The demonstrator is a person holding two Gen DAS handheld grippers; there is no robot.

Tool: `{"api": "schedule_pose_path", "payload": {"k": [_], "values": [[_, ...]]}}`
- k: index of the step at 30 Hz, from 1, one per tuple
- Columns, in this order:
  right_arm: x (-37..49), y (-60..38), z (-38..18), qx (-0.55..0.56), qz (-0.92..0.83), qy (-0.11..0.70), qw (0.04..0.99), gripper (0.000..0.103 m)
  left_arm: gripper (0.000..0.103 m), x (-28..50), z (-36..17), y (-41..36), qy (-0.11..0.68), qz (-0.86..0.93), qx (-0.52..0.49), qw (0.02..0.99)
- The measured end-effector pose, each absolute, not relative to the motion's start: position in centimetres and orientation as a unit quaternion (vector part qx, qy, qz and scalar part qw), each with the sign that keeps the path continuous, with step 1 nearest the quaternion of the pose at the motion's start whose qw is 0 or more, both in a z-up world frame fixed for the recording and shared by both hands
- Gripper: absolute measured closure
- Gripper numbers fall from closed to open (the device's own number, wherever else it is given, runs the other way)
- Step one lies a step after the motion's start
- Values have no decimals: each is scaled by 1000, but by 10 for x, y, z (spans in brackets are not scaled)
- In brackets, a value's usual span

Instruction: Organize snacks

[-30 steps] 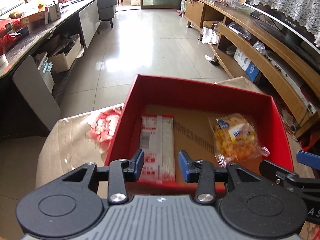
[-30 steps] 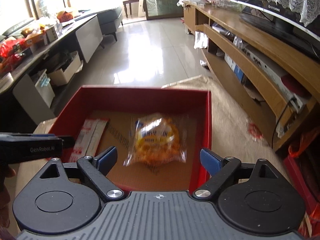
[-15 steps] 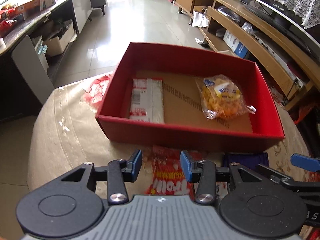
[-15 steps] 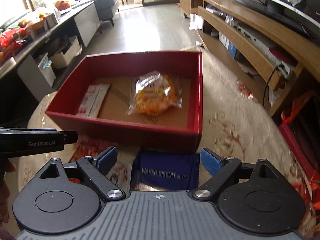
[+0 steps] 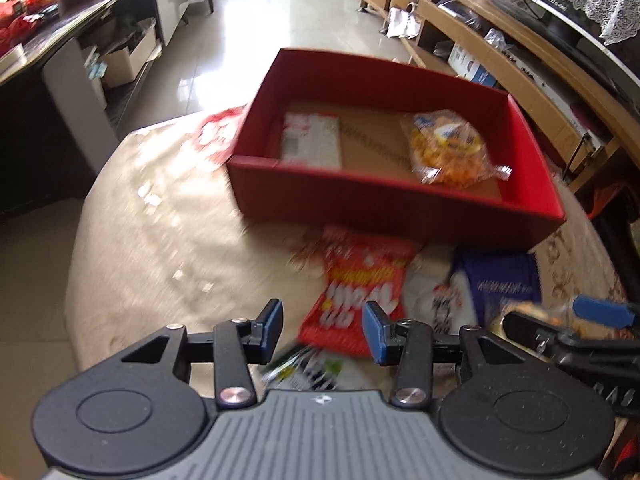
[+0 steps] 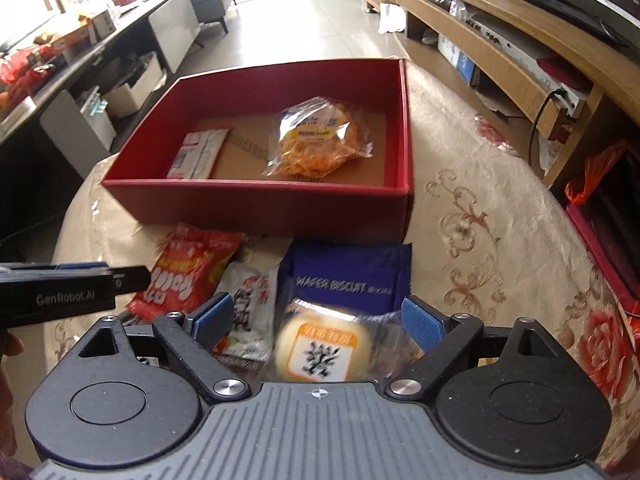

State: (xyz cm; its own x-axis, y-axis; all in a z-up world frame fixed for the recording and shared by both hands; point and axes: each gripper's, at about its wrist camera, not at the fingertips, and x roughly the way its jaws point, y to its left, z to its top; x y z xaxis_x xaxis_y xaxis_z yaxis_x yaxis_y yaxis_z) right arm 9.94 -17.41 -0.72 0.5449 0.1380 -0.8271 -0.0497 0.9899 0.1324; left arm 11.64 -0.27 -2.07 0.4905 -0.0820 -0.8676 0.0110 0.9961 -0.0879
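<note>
I have both tools hanging over the near edge of the surface (image 6: pixel 500 240), pitched steeply down at the loose snacks. My right tool (image 6: pixel 318 320) stands spread wide with nothing gripped; a round yellow bun in clear wrap (image 6: pixel 320 350) lies below the gap between its pads, at the near edge. My left tool (image 5: pixel 322 330) is only part open, also empty, and below its gap lies the near end of the red snack bag (image 5: pixel 360 284). Its jaws press on nothing.

Just beyond the bun lie a white packet (image 6: pixel 252 312) and a dark blue wafer biscuit pack (image 6: pixel 344 276), the blue one reaching almost to the near wall of the red box (image 6: pixel 256 200). The red bag lies to their left, also close to that wall.

The box sits toward the far side of the surface. Inside, a flat white-and-red packet (image 6: pixel 200 152) lies at its left, and a clear bag of orange snacks (image 6: pixel 316 140) lies right of centre.

By my count two are packed and at least four still wait outside, so I judge the job under half done
</note>
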Motion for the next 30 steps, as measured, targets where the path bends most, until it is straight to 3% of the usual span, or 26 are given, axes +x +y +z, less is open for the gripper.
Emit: {"api": "schedule_pose_path", "payload": {"k": [13,30], "values": [[78,-148,-11,32,82,479,873,7,61,61,-48,40,535,13,-51,843],[66,-159,-9,47,81,477,874,7,43,43,-64,36,553,19,-39,832]]}}
